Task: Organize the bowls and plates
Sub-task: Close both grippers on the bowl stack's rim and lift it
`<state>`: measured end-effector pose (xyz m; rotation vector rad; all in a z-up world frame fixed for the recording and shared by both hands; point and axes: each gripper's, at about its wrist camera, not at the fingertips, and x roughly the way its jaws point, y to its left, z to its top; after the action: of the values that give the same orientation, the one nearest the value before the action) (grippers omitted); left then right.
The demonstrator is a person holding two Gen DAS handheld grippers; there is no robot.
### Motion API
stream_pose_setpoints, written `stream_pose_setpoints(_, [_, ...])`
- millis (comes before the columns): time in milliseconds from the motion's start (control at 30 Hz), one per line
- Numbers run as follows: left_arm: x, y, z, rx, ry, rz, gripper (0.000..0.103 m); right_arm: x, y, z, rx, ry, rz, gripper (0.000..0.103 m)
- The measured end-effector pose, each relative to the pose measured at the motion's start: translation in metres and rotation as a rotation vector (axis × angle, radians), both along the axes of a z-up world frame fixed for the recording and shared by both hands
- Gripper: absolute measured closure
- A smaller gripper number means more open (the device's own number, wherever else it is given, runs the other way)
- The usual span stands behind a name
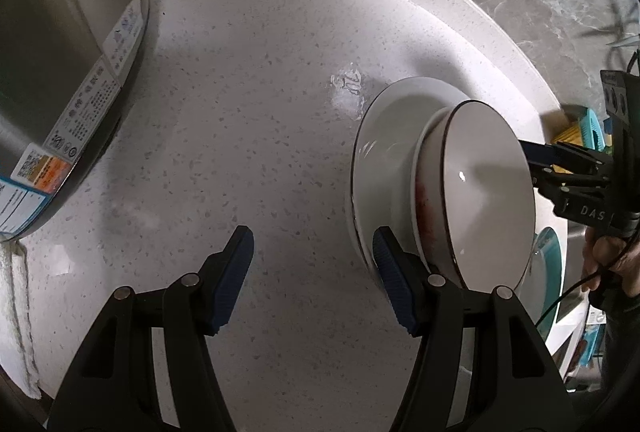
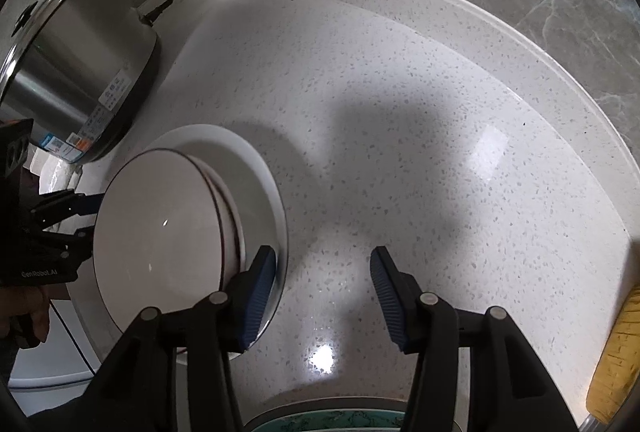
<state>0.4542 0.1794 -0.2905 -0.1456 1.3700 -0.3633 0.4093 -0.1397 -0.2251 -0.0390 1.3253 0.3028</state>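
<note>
Left wrist: bowls [image 1: 484,188] stacked on white plate [image 1: 384,168]; left claw [image 1: 312,272], right claw [image 2: 323,296] spread.

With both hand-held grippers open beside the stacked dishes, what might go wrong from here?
1. The bowls sit nested on the plate; a one-sided nudge from either hand-held gripper, left or right, might tip or slide them.
2. The stack stands close to the steel pot; pushing it that way risks a knock.

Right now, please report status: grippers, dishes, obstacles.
Left gripper open, right gripper open, both empty. Bowls stacked on white plate. Steel pot close behind the stack.
</note>
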Motion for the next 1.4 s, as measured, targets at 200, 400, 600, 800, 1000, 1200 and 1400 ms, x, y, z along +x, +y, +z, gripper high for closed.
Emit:
stream_pose_setpoints(200, [0.008, -0.003, -0.010, 0.011, 0.019, -0.028, 0.043, -0.003, -0.005, 0.000, 0.022, 0.011, -0.024, 0.050])
stream_pose_setpoints(400, [0.016, 0.005, -0.023, -0.060, 0.060, -0.015, 0.043, 0.003, -0.020, -0.007, 0.120, 0.070, -0.071, 0.049])
stream_pose_setpoints(600, [0.019, 0.006, -0.026, -0.068, 0.050, -0.022, 0.043, 0.007, -0.040, -0.025, 0.297, 0.177, -0.109, 0.049])
stream_pose_setpoints(800, [0.021, 0.003, -0.027, -0.068, 0.036, -0.049, 0.043, 0.011, -0.050, -0.037, 0.388, 0.247, -0.107, 0.048])
stream_pose_setpoints(1000, [0.020, 0.008, -0.026, -0.084, 0.056, -0.038, 0.043, 0.013, -0.049, -0.039, 0.380, 0.307, -0.104, 0.047])
stream_pose_setpoints(1200, [0.023, 0.010, -0.027, -0.093, 0.064, -0.037, 0.043, 0.014, -0.042, -0.046, 0.349, 0.339, -0.082, 0.043])
stream_pose_setpoints(1400, [0.024, 0.005, -0.027, -0.088, 0.061, -0.046, 0.043, 0.013, -0.037, -0.045, 0.423, 0.319, -0.081, 0.064])
